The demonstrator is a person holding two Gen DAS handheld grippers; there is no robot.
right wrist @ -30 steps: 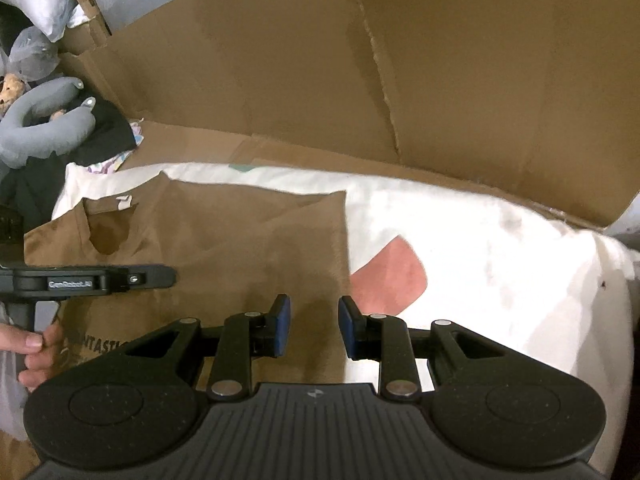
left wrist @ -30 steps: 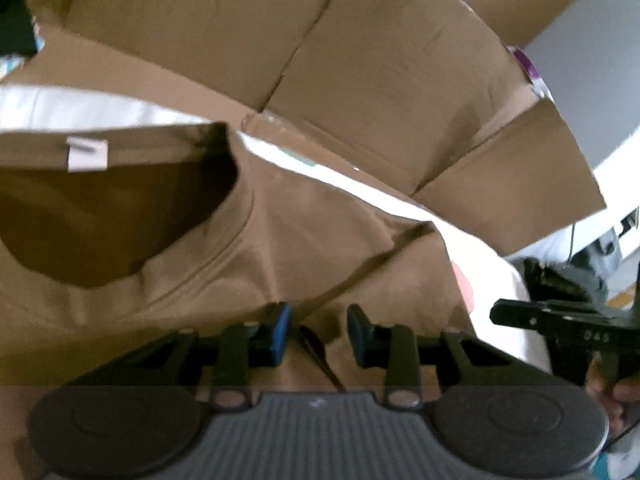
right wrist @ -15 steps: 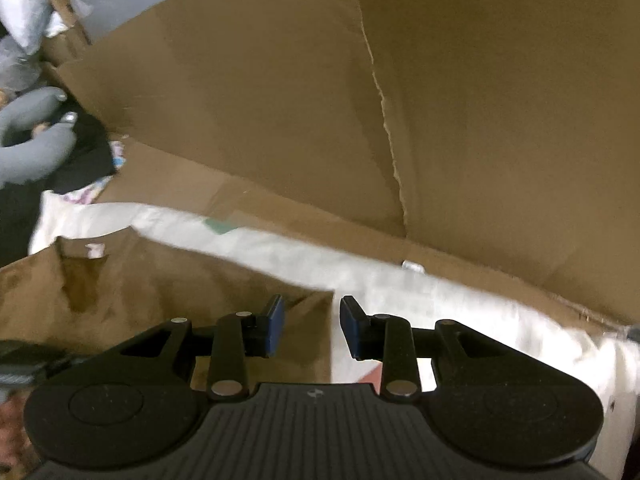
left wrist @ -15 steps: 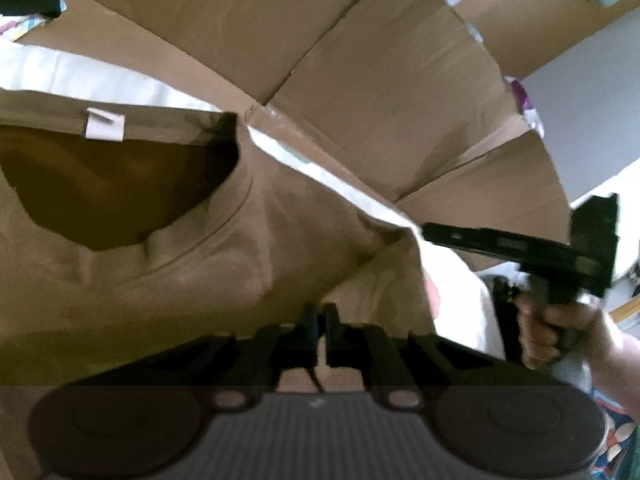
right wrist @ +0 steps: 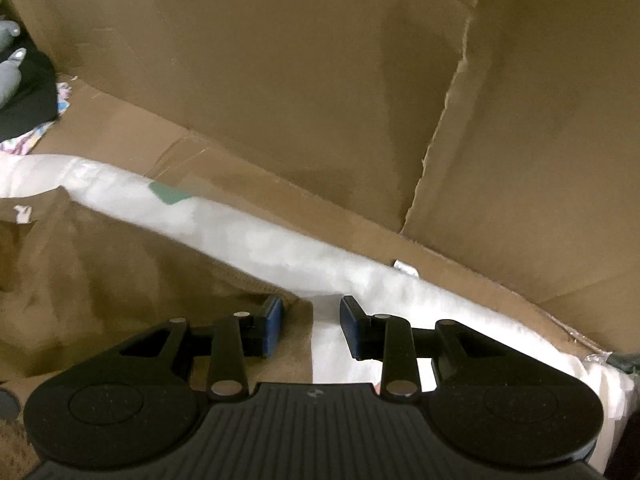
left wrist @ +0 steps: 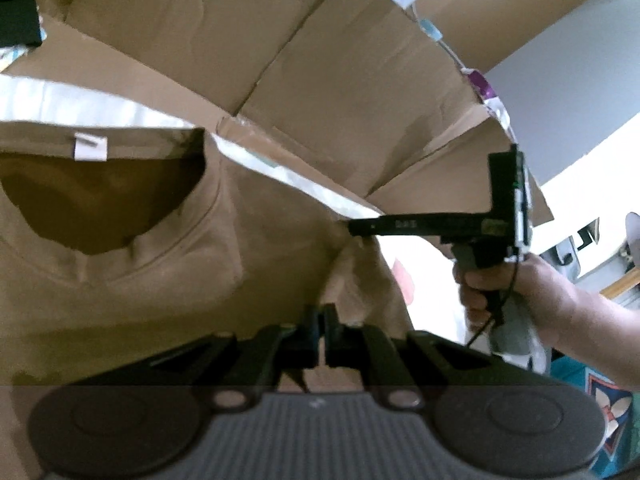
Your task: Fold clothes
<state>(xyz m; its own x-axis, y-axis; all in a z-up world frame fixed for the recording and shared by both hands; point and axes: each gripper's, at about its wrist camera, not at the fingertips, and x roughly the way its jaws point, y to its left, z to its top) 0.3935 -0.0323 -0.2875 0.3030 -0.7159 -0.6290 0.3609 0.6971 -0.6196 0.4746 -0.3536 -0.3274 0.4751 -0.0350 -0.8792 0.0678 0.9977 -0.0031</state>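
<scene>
Left gripper clamped on brown shirt; right gripper jaws apart over sleeve corner.

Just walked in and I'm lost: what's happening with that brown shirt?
A person is folding a brown T-shirt on a white sheet, with cardboard behind it, using a handheld gripper in each hand. The left gripper has its jaws shut on a pinch of the shirt below the collar. The right gripper has its jaws open over the shirt's sleeve edge, with nothing gripped yet. The fold itself is not yet made.
</scene>
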